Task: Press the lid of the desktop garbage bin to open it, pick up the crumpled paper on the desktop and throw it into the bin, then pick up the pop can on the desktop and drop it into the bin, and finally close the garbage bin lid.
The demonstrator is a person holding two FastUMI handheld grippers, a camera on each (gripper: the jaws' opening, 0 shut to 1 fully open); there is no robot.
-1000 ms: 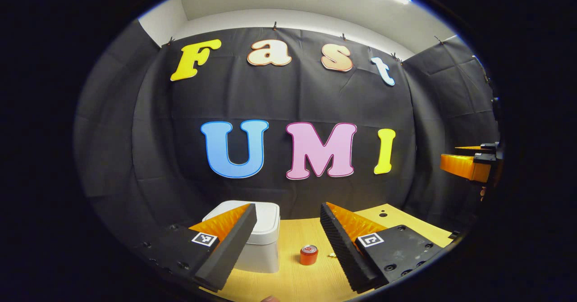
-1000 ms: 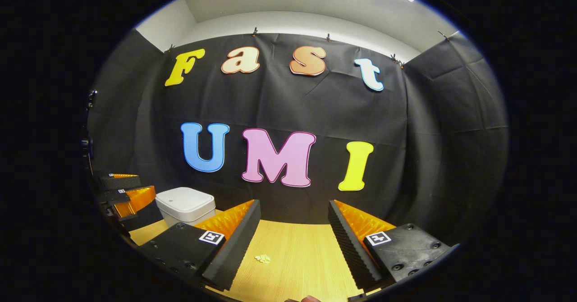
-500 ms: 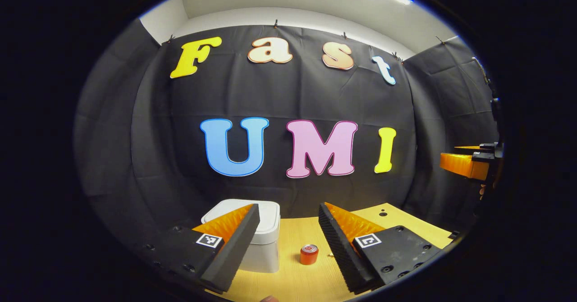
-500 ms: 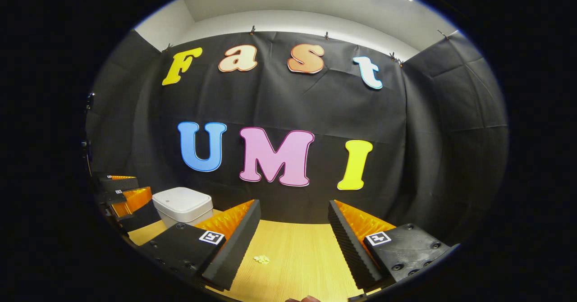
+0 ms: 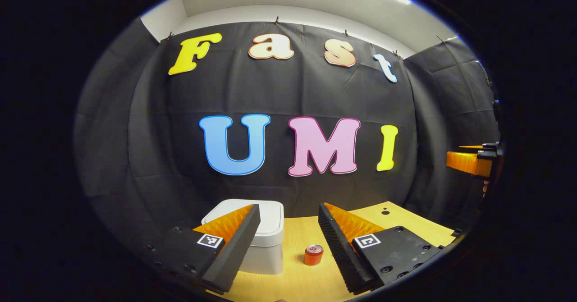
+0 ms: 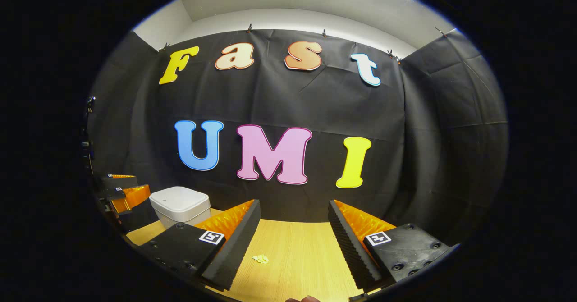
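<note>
One garbage bin (image 5: 266, 243), one pop can (image 5: 313, 254), one scrap of crumpled paper (image 6: 260, 258), two grippers.

Garbage bin: white, boxy with rounded corners, lid down and flat. In the left gripper view it stands on the wooden tabletop (image 5: 297, 284) toward the far edge, close to the black cloth wall, partly hidden behind one finger of the left gripper (image 5: 288, 243). In the right gripper view the bin (image 6: 180, 204) sits far to the left, a small dot visible on its lid.

Pop can: red-orange body, silver top, upright, just beside the bin on its right as the left gripper view has it, not touching it. It shows in the gap between the left gripper's fingers.

Crumpled paper: a small, pale yellowish wad, low and flat-looking, lying on bare tabletop well apart from the bin, near the inner side of one finger of the right gripper (image 6: 294, 243).

Left gripper: fingers spread wide, nothing between them, held above the tabletop. It also appears at the left edge of the right gripper view, beside the bin.

Right gripper: fingers wide apart, holding nothing, above the tabletop. Part of it shows at the far right of the left gripper view (image 5: 471, 162).
</note>
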